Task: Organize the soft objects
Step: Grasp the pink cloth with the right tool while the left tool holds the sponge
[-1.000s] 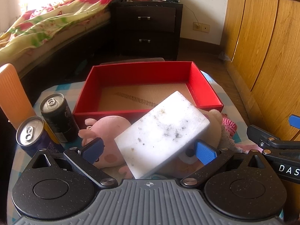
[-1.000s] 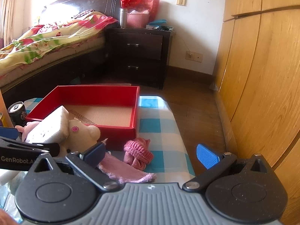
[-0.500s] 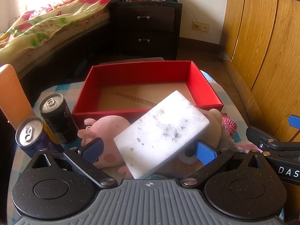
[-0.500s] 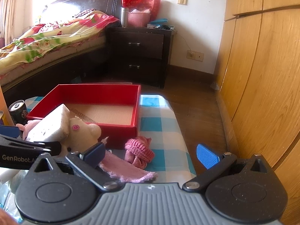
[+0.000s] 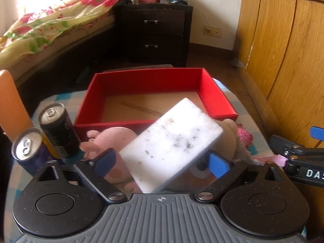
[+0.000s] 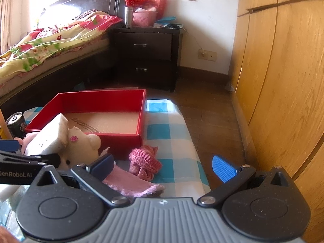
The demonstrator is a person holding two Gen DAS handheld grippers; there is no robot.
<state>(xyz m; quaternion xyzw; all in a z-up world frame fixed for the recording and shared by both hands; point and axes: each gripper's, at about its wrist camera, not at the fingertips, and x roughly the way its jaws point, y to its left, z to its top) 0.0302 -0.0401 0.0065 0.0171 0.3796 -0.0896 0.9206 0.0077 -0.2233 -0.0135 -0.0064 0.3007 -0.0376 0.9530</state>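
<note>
Left gripper (image 5: 162, 161): in the left wrist view its two blue-padded fingers are clamped on the white sponge block (image 5: 171, 148), one pad on each long side.
White sponge block: tilted, speckled with dark flecks, its far corner raised over the near wall of the red box (image 5: 214, 101).
Red box: open, cardboard-coloured floor, standing on the blue-checked table cover (image 5: 242, 109).
Pink plush toy (image 5: 113, 139): lies under and to the left of the block, just in front of the box's near wall.
Cream plush toy (image 5: 229, 136): partly hidden behind the block's right end.
Pink knitted item (image 5: 245, 135): just right of the cream plush.
Black can (image 5: 58, 129): upright, left of the box; a blue and yellow can (image 5: 30, 149) stands just beside it, nearer the camera.
Orange ridged object (image 5: 12, 101): at the far left edge.

Right gripper (image 6: 163, 167): in the right wrist view its fingers stand wide apart with nothing between the pads, hanging above the near right part of the table cover (image 6: 172, 125).
Pink cloth (image 6: 129, 184): flat on the cover by the left finger.
Pink knitted item (image 6: 144, 161): bunched in front of the red box's (image 6: 97, 99) near right corner.
White sponge block (image 6: 48, 139): at the left, leaning against the cream plush toy (image 6: 85, 145).
Bed (image 6: 52, 40) and dark nightstand (image 6: 145, 54): beyond the table.
</note>
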